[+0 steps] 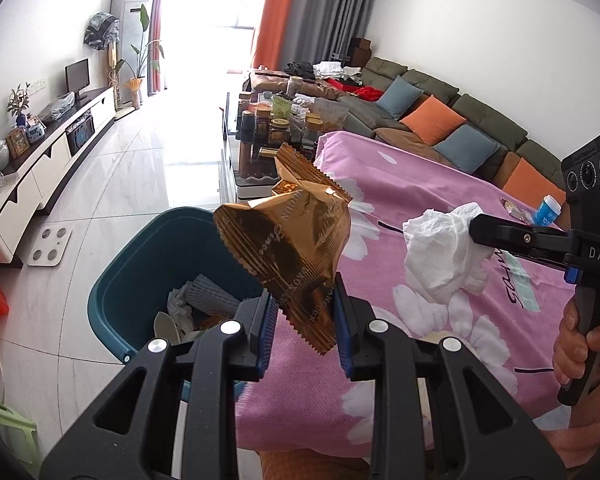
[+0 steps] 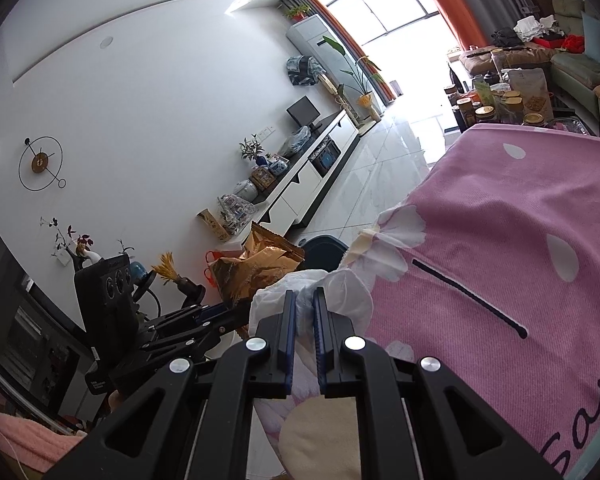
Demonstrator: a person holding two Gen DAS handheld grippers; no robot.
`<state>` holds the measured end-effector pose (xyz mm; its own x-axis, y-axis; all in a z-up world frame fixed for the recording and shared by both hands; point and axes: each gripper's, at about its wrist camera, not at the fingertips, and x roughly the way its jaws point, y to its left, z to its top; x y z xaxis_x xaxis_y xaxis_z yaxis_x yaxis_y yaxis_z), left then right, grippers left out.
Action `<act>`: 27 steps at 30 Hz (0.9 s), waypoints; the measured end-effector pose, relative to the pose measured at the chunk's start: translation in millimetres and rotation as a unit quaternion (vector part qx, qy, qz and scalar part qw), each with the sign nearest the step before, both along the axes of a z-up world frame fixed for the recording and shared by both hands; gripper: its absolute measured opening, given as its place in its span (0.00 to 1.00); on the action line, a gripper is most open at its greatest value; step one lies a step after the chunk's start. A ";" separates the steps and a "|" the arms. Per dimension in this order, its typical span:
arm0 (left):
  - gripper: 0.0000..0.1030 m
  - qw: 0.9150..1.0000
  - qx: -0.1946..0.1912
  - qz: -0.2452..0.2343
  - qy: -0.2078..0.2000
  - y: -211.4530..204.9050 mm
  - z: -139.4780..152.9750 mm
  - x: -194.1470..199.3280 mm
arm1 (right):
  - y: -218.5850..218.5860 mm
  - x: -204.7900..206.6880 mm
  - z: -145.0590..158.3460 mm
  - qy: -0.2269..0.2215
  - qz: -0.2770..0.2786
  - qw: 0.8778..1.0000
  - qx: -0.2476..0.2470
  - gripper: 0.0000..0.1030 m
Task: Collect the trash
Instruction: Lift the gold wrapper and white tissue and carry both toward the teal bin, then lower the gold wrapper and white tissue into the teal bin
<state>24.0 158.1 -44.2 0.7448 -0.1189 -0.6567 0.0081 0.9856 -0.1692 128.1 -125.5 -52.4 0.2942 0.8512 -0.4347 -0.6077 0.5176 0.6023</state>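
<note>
Okay, biggest first: the pink floral cloth [image 1: 420, 184] covers the table and fills the right half of the left wrist view, running lower centre to mid right. Next the teal trash bin [image 1: 140, 264] sits on the floor at lower left of that frame, just beside the cloth's edge, already holding white scraps and packaging. My left gripper [image 1: 304, 320], bottom centre, is clamped on a crinkled gold snack wrapper [image 1: 292, 248]; the blue pads pinch its lower edge, and the rest sticks up in frame centre, overlapping the bin's right rim in the picture. My right gripper [image 1: 474, 226] comes in from the right edge of that view, my hand [image 1: 580, 344] on its handle at lower right. It's closed tight on a crumpled white tissue [image 1: 444, 256], which hangs over the cloth. In the right wrist view the tissue [image 2: 272, 300] bulges around the nearly touching pads, lower centre. A small blue-capped bottle [image 1: 548, 210] stands on the cloth at far right.
</note>
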 end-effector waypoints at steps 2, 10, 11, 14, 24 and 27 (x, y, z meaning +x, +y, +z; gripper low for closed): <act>0.25 1.000 0.001 0.005 0.000 3.3 0.2 0.1 | 4.3 0.9 2.4 -0.002 0.003 1.000 -0.001 0.08; 0.25 1.000 0.004 0.024 0.000 19.4 -0.4 -2.0 | 23.2 3.7 8.6 -0.011 0.018 1.000 -0.005 0.08; 0.25 1.000 0.005 0.026 0.001 20.8 -0.6 -1.4 | 25.1 4.2 8.9 -0.011 0.020 1.000 -0.005 0.08; 0.25 0.999 0.007 0.032 0.003 26.0 -1.3 -1.9 | 31.5 4.7 8.7 -0.011 0.025 1.000 -0.007 0.08; 0.25 0.999 0.008 0.050 0.012 39.3 -7.9 3.2 | 51.2 10.6 9.9 -0.012 0.039 0.999 -0.013 0.08; 0.25 0.998 0.009 0.054 0.013 42.0 -8.4 4.0 | 57.3 12.3 10.5 -0.012 0.042 0.999 -0.015 0.07</act>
<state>28.0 200.1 -52.7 0.7349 -0.0267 -0.6776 -0.1030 0.9832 -0.1505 140.4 -68.2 -41.8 0.2337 0.8599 -0.4538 -0.6634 0.4822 0.5722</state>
